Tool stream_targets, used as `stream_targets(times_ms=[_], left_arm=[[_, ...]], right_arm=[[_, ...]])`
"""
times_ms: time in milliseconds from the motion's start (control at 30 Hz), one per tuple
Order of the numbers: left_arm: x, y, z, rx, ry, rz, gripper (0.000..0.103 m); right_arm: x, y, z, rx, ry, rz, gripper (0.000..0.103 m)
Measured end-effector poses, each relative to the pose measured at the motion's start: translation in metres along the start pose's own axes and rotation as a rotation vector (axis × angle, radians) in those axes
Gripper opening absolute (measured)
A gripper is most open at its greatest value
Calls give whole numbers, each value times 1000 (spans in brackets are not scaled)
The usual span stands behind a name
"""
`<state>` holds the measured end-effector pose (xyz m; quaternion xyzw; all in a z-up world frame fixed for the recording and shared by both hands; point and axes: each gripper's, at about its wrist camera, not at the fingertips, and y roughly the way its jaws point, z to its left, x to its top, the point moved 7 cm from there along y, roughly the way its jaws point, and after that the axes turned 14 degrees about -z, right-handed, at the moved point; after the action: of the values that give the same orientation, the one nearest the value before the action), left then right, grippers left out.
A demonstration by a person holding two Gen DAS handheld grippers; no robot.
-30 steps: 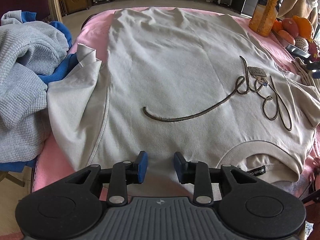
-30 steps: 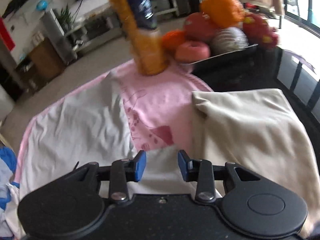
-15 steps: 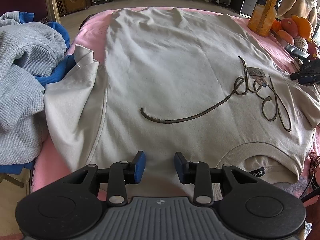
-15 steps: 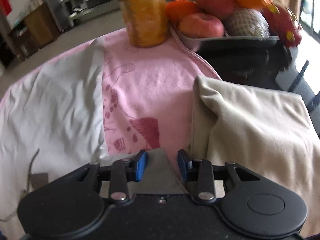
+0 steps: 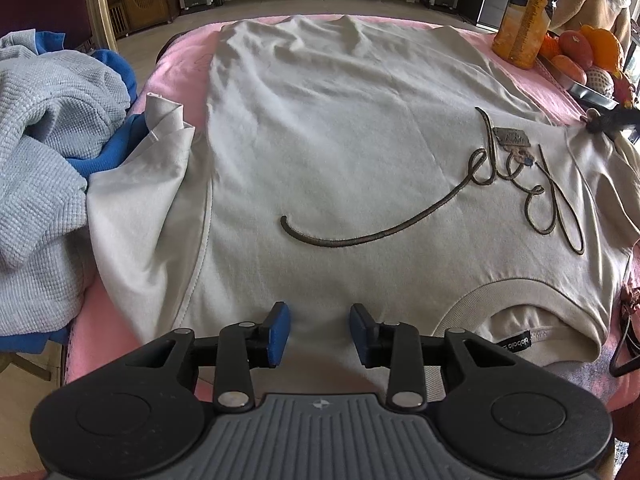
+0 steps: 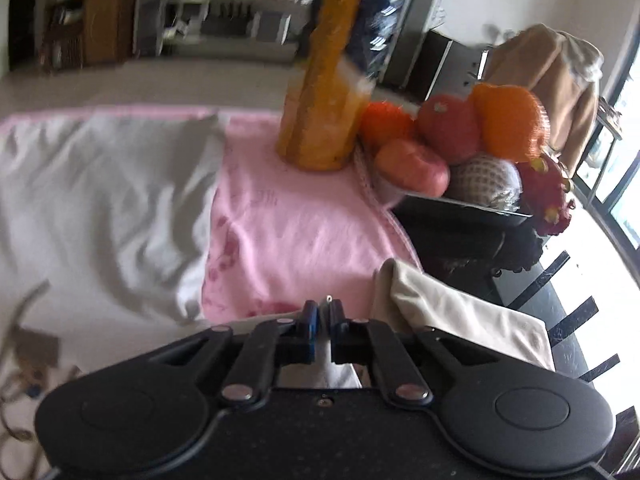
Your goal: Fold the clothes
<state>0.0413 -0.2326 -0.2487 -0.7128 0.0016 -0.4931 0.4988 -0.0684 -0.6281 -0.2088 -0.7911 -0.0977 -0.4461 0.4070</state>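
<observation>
On pink cloth [image 5: 182,60]: one beige T-shirt [image 5: 360,152].

Both wrist views steeply downward, close over shirt [image 5: 340,152], right perhaps blurred.

Bright daylight; right view motion-blurred; fisheye edges bent.

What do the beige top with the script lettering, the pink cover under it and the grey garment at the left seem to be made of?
Beige top: smooth matte jersey, likely cotton; soft creases, ribbed neckband, raised corded lettering.
Pink cover: fuzzy terry or fleece, by its napped surface and faint print.
Grey garment: waffle knit, from its gridded texture.
</observation>
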Motion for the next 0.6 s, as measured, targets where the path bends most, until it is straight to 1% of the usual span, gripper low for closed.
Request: stream_targets(times_ms=[67, 100, 133, 167, 200, 300, 367, 433, 533, 600], left_arm=[[0, 0, 0, 0, 3, -1, 34], [0, 1, 0, 0, 4, -1, 34], [1, 1, 0, 0, 6, -2, 34], [1, 1, 1, 0, 6, -2, 34], [1, 0, 1, -2, 5, -2, 33], [4, -8, 3, -12, -13, -17, 31], [11, -19, 4, -25, -25, -48, 31], [14, -30, 3, -44, -33, -70, 31], [13, -40, -3, -83, -45, -74, 31], [7, -41, -8, -105, -49, -54, 31]], right_arm=[[-11, 11, 4, 4, -26, 70, 7], [-14, 12, 3, 5, -22, 84, 10], [-11, 7, -2, 1, 11, 80, 12], [-8, 1, -8, -3, 50, 74, 16], [-5, -5, -14, -8, 89, 68, 23], [-2, -41, -40, 7, 295, 40, 35], [-9, -66, -58, 27, 437, 41, 40], [-27, -87, -74, 84, 588, 65, 41], [-54, -106, -90, 140, 761, 125, 41], [-66, -116, -95, 136, 800, 142, 41]])
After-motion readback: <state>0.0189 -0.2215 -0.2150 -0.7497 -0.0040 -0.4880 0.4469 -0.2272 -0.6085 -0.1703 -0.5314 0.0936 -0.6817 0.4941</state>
